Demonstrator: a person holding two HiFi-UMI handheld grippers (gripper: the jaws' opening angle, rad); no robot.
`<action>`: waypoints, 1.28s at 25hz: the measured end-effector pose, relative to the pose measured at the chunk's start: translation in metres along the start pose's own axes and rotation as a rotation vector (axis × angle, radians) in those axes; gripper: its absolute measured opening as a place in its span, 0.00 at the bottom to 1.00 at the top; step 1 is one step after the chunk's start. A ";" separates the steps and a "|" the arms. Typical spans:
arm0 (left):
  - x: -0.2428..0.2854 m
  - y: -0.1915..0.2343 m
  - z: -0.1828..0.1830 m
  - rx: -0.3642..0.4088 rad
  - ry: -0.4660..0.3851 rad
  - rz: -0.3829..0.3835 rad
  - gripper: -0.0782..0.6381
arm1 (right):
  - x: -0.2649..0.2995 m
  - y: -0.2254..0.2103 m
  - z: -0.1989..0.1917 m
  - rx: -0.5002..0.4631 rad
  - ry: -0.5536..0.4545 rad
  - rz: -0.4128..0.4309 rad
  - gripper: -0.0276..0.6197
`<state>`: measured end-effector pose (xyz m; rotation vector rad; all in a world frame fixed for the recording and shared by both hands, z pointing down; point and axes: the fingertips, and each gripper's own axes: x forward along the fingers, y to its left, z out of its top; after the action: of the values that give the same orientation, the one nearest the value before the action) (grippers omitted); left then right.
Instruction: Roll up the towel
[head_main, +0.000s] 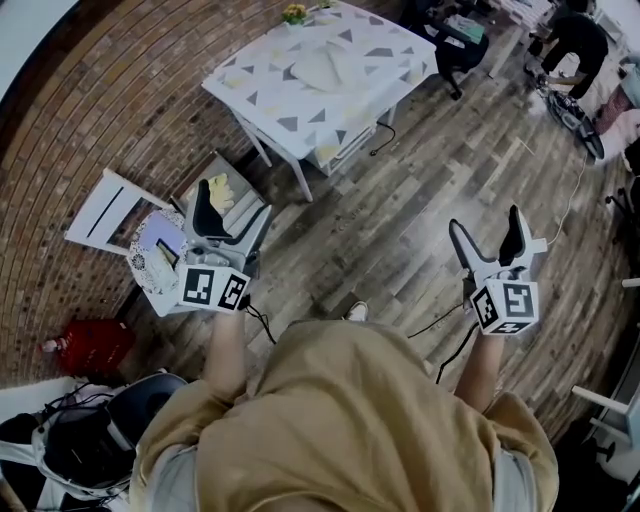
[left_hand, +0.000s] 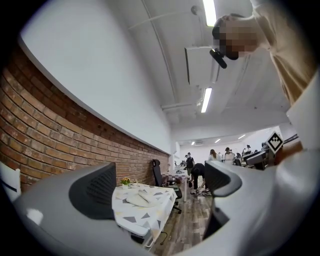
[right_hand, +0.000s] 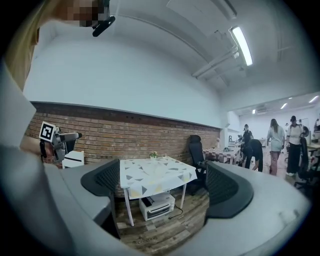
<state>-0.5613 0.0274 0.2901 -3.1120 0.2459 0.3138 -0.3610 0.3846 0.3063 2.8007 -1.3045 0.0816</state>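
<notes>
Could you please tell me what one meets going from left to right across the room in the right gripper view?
White chair → table with patterned cloth → black office chair → person bending over → standing person.

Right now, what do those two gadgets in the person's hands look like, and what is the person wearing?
The left gripper and right gripper each have two curved grey jaws with black ribbed pads. Each carries a white cube with black square markers and trails a thin black cable. The person wears a tan top.
</notes>
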 end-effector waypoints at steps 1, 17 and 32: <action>0.004 -0.003 -0.003 0.002 0.004 0.001 0.92 | 0.005 -0.003 -0.002 0.002 0.001 0.009 0.84; 0.156 -0.010 -0.106 -0.091 0.110 -0.047 0.92 | 0.125 -0.062 -0.053 0.008 0.134 0.062 0.83; 0.519 0.040 -0.186 -0.177 0.123 -0.209 0.92 | 0.422 -0.184 -0.003 -0.083 0.178 0.073 0.83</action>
<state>-0.0286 -0.0961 0.3695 -3.2958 -0.1141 0.1488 0.0508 0.1807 0.3342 2.6086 -1.3353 0.2664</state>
